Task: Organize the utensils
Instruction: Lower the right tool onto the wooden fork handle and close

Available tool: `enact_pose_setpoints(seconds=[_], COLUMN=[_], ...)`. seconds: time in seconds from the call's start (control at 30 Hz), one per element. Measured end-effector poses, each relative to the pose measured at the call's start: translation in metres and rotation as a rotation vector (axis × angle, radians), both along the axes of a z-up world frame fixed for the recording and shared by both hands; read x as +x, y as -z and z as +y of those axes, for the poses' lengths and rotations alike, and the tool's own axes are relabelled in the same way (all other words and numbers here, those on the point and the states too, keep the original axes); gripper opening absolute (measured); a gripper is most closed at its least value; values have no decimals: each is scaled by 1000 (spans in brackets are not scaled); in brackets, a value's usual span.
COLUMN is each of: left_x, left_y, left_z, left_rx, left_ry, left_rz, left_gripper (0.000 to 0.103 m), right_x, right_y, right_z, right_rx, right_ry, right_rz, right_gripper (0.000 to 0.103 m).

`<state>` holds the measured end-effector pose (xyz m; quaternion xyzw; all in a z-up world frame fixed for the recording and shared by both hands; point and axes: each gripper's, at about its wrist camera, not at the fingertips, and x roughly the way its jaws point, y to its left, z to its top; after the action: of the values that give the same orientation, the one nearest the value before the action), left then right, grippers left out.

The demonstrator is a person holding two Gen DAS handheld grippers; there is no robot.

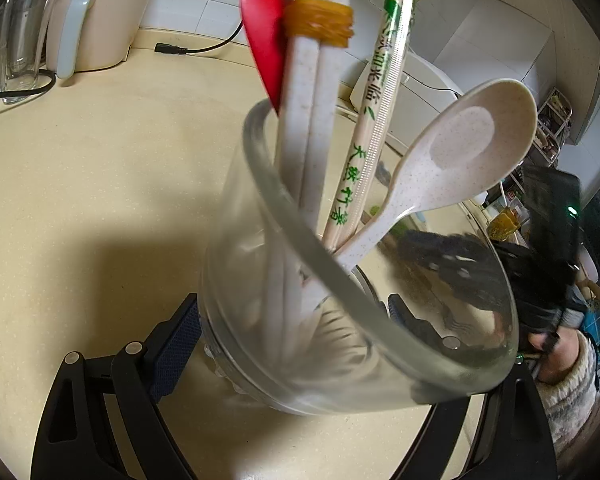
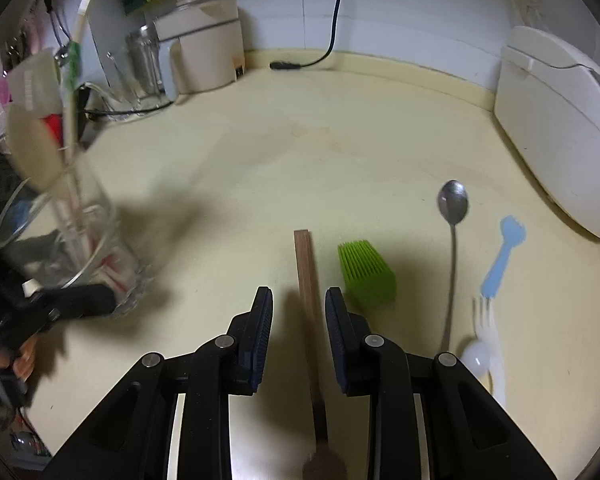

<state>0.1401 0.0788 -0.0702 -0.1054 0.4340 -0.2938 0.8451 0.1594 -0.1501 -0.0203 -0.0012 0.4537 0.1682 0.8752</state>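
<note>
My left gripper (image 1: pixel 292 308) is shut on a clear glass jar (image 1: pixel 339 340), its blue pads pressed against the base on both sides. The jar holds white chopsticks (image 1: pixel 307 128) bound by a yellow rubber band, wrapped bamboo chopsticks (image 1: pixel 373 120), a speckled white spoon (image 1: pixel 467 148) and a red spoon (image 1: pixel 266 40). In the right wrist view the same jar (image 2: pixel 72 248) stands blurred at the left. My right gripper (image 2: pixel 298 292) hangs open over a wooden-handled utensil (image 2: pixel 304 268) lying on the counter. The handle runs between the fingers with a gap on each side.
On the cream counter (image 2: pixel 260 168) lie a green silicone brush head (image 2: pixel 365 276), a metal spoon (image 2: pixel 453 204), a blue spork (image 2: pixel 503 256) and a white plastic fork (image 2: pixel 487 328). A white cooker (image 2: pixel 559 128) stands at the right. A beige appliance (image 2: pixel 204 48), glass jars (image 2: pixel 144 64) and a loose plug (image 2: pixel 284 66) line the back.
</note>
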Motion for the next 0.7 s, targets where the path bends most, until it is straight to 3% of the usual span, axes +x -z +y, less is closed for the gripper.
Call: enact_pose_setpoints(seconds=[0.17,0.7], left_x=[0,0], left_y=[0,0], left_z=[0,0], left_rx=[0,0], left_ry=[0,0], left_rz=[0,0], left_gripper=[91,91], right_x=[21,39], right_y=[14,19], right_z=[11,23], right_rx=[-34,-45], right_ry=[-2,-8], right_rz=[47,-8], right_gripper=[27,27])
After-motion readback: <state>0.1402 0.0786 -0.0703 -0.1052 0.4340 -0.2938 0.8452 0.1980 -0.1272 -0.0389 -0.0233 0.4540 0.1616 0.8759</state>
